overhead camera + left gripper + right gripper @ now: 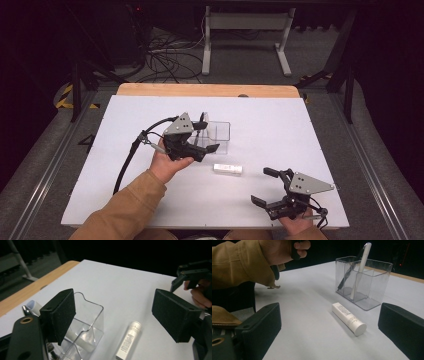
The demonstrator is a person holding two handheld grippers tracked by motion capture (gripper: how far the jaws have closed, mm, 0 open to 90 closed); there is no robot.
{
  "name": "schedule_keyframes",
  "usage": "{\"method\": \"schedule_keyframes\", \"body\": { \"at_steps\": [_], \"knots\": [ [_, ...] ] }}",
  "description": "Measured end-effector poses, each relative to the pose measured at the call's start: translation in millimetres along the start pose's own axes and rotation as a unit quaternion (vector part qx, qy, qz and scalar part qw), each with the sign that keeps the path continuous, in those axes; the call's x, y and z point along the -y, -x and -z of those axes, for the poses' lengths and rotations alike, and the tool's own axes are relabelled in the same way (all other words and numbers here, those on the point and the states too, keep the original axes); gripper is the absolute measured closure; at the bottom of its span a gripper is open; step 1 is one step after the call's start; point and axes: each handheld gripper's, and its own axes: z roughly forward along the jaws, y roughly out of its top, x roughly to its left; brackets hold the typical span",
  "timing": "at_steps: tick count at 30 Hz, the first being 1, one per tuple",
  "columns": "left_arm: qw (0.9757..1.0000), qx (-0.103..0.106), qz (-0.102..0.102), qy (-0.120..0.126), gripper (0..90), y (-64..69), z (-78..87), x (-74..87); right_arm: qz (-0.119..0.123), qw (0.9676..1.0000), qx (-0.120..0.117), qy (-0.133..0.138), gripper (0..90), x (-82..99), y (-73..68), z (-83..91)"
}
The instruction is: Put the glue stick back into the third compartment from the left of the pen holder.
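Observation:
A clear compartment box [218,134] stands mid-table and holds a white stick [361,267] and a dark pen [347,273]. In front of it a white tube [228,168] lies flat on the white tabletop [150,200]. My left gripper [206,136] hovers at the box's left side, open, with nothing between its pads; its own view has the box [87,322] by the left pad and the tube [128,340] below. My right gripper [263,186] rests near the front right edge, open and empty, facing the tube [348,318] and the box [364,282].
A wooden strip [205,90] runs along the table's far edge. Beyond it are floor cables [165,60] and a white desk frame [245,30]. The left forearm in a tan sleeve [125,210] comes in from the bottom left.

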Motion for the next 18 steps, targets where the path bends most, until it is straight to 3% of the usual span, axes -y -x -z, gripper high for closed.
{"method": "schedule_keyframes", "body": {
  "at_steps": [9,15,18],
  "knots": [
    [0.9990,0.036,-0.013,-0.022,19.5,4.4,-8.2,-2.6,0.004,1.0000,-0.001,0.002,5.2,-1.3,-0.7,2.0],
    [0.9963,0.065,-0.024,-0.052,18.5,7.8,-15.9,-4.4,0.013,0.9999,-0.002,-0.002,4.0,-3.5,-2.1,3.5],
    [0.9940,0.070,-0.041,-0.074,18.4,11.7,-20.9,-6.2,0.018,0.9998,0.000,-0.005,3.9,-3.8,-3.4,4.4]
  ]
}}
